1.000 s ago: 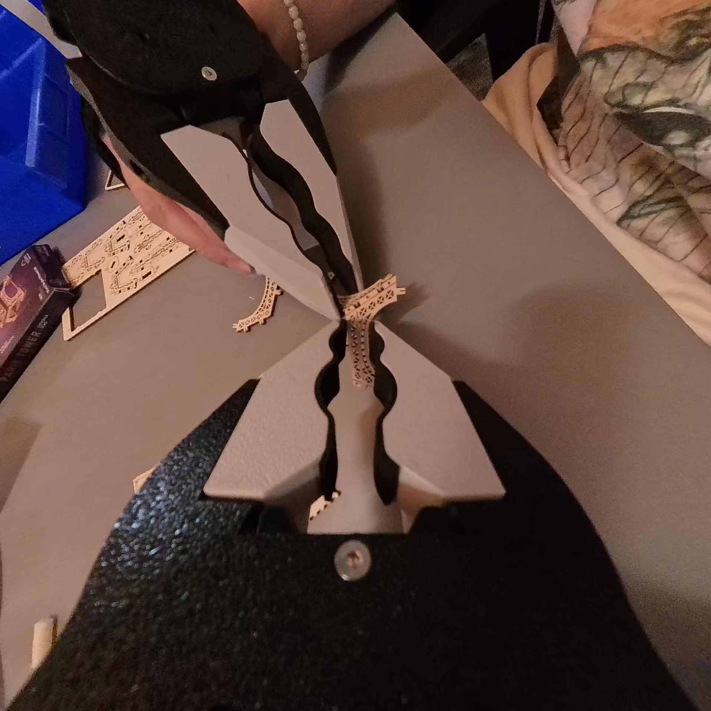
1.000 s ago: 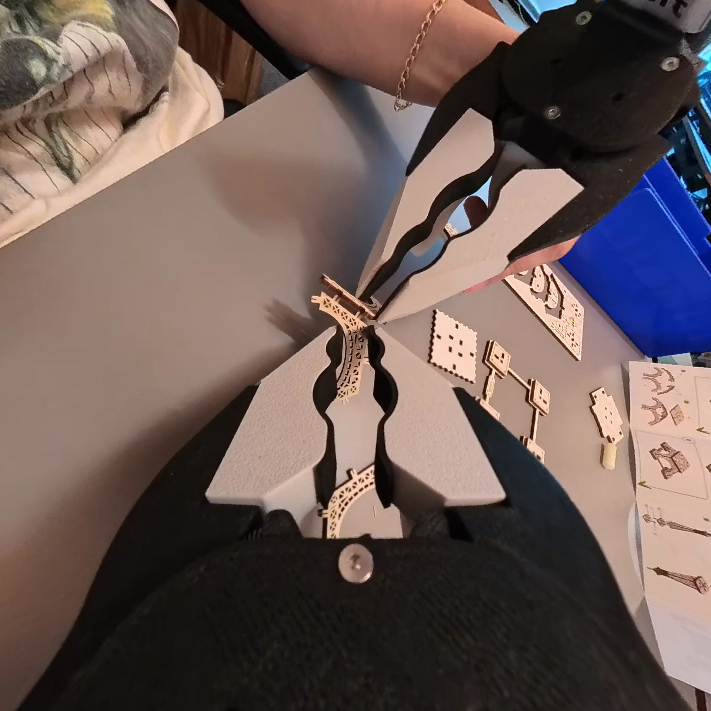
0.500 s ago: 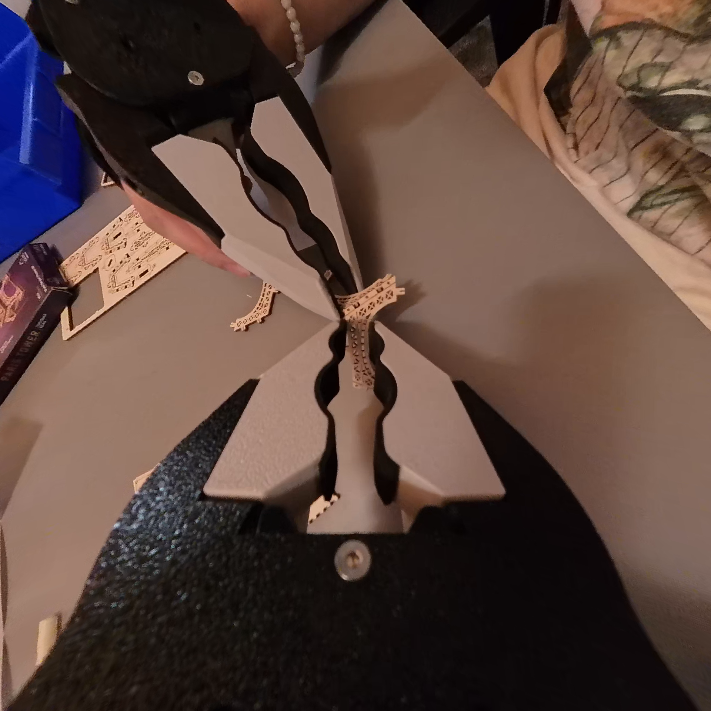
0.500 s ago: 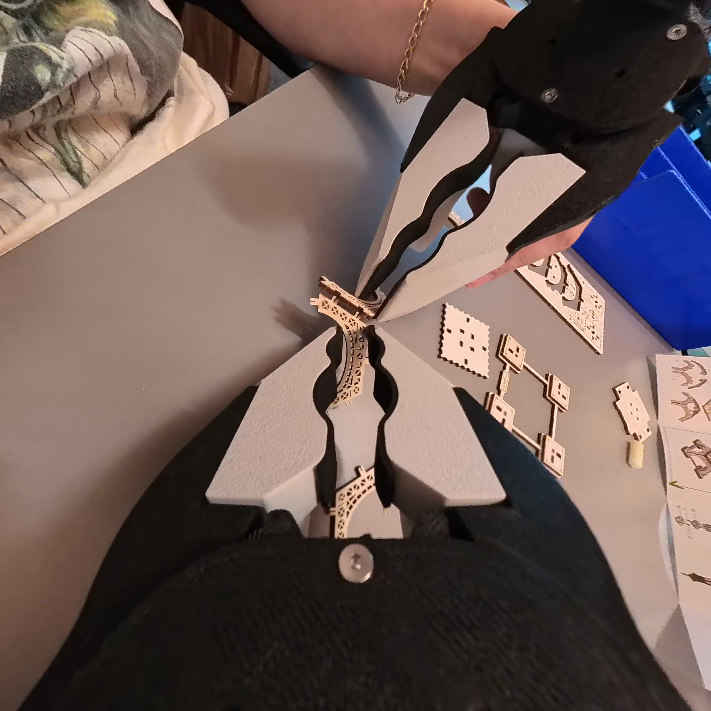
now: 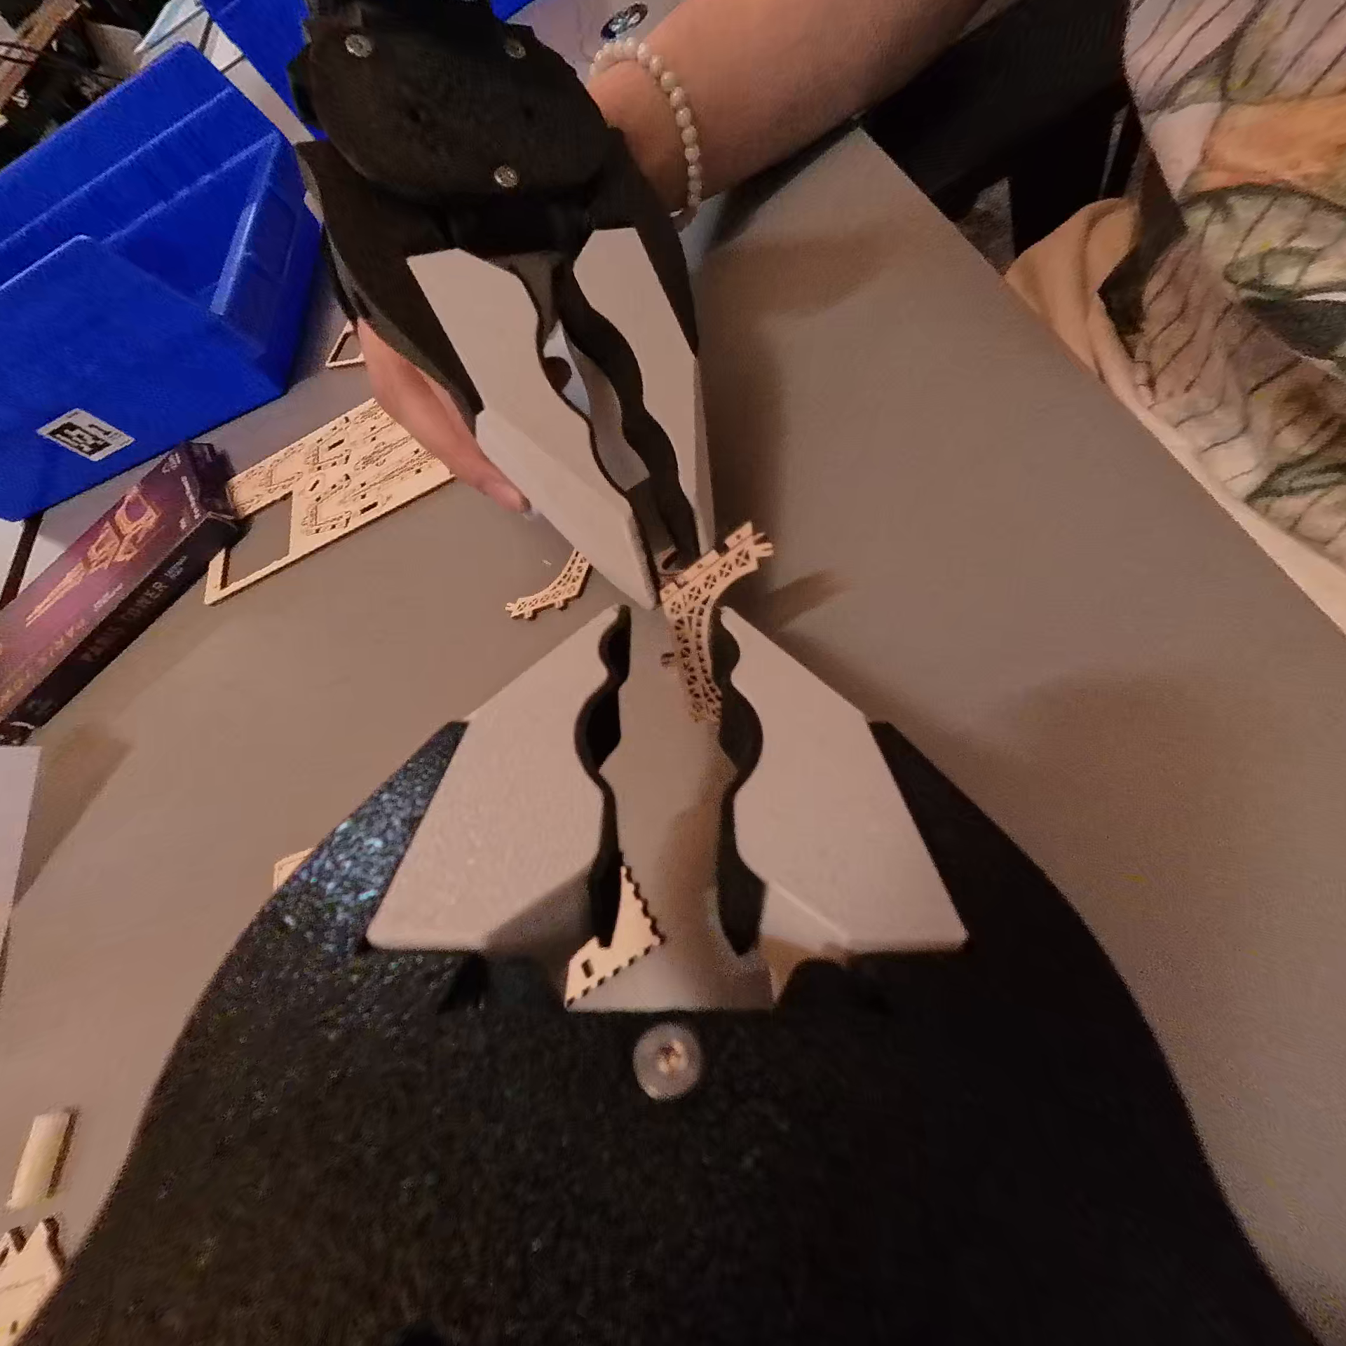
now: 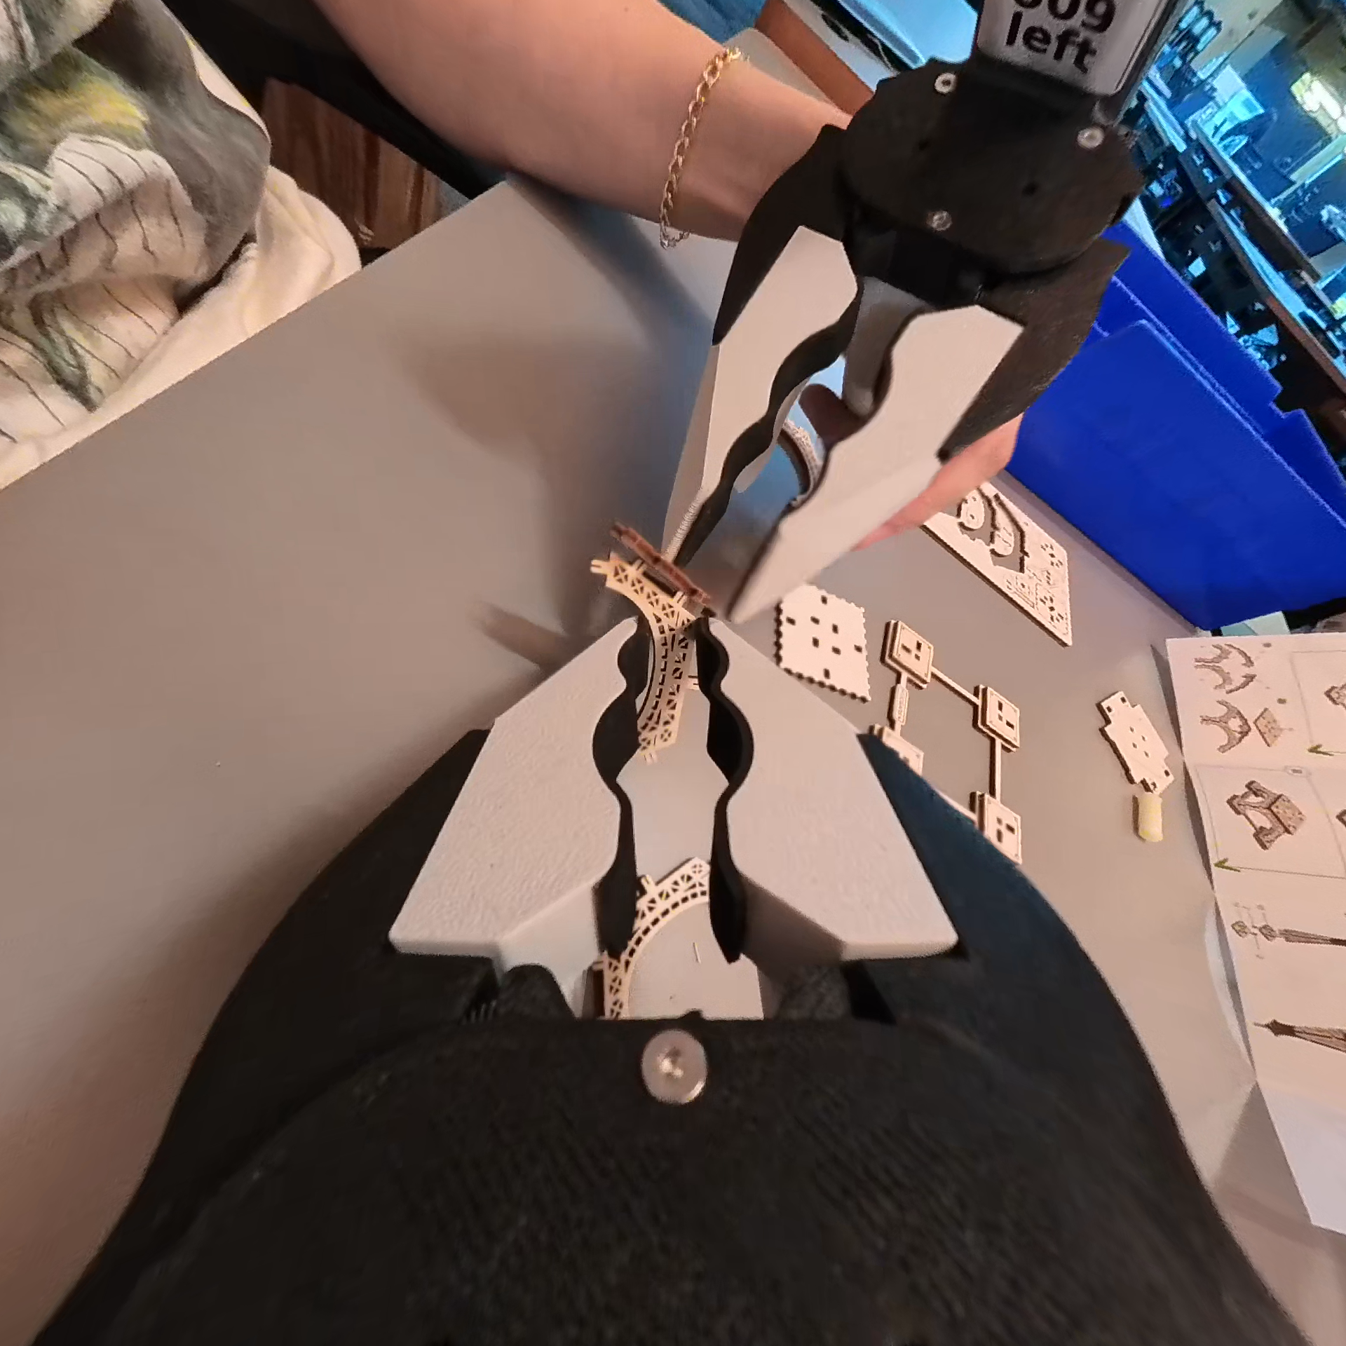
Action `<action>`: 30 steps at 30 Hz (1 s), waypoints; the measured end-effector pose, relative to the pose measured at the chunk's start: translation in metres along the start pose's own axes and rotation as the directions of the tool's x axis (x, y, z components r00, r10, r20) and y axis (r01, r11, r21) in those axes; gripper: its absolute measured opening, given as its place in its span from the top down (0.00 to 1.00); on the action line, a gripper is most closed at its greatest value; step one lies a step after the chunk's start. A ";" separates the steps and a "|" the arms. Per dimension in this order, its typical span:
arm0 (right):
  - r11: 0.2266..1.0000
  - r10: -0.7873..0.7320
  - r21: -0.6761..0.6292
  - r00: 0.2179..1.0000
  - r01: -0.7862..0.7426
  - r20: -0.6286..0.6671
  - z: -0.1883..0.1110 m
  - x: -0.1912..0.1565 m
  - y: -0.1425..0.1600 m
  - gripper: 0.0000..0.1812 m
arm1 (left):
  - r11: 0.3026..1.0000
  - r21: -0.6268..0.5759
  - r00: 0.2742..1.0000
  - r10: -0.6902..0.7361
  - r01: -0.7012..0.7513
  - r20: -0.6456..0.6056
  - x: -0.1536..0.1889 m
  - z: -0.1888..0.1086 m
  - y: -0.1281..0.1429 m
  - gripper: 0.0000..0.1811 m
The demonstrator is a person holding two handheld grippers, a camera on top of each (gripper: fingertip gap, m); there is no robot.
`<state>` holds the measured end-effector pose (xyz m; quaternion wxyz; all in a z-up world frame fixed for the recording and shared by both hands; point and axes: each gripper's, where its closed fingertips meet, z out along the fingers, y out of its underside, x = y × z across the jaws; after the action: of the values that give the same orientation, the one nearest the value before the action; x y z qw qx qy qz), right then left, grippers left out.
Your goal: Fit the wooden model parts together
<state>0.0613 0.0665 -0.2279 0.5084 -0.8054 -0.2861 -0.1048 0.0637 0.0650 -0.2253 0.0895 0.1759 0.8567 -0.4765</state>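
Observation:
A pale lattice arch piece [image 6: 661, 677] with a second wooden piece [image 6: 659, 564] set crosswise at its top hangs above the grey table [image 6: 291, 583]. My right gripper [image 6: 668, 625] is shut on the arch piece. In the left wrist view the joined pieces [image 5: 703, 619] sit at the right gripper's [image 5: 674, 575] tips. My left gripper [image 5: 674, 612] is slightly open. The arch lies against its right finger [image 5: 801, 801], clear of its left finger [image 5: 510, 801]. From the right wrist view the left gripper [image 6: 708, 581] comes from above with its tips apart beside the crosswise piece.
Blue bins [image 5: 131, 291] [image 6: 1165, 466] stand at the back. A dark box [image 5: 109, 575], a cut-out wooden sheet [image 5: 328, 488] and a loose arch [image 5: 553, 590] lie left. A square plate [image 6: 823, 648], a square frame [image 6: 947, 721] and instruction sheets [image 6: 1274, 801] lie right. Both grippers' tips are close together, under 4 cm apart.
My left gripper's fingers have spread apart and let go of the pieces. Both grippers have tilted more upright. My right gripper still holds the arch piece.

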 end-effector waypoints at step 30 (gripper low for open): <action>0.997 0.009 -0.077 1.000 -0.010 -0.022 0.021 0.000 0.014 0.94 | 0.809 -0.035 0.685 -0.473 0.587 0.554 0.005 -0.008 -0.010 0.87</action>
<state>0.0665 0.0809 -0.2481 0.4804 -0.8246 -0.2725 -0.1220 0.0557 0.0684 -0.2148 0.1929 -0.2267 0.8583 -0.4179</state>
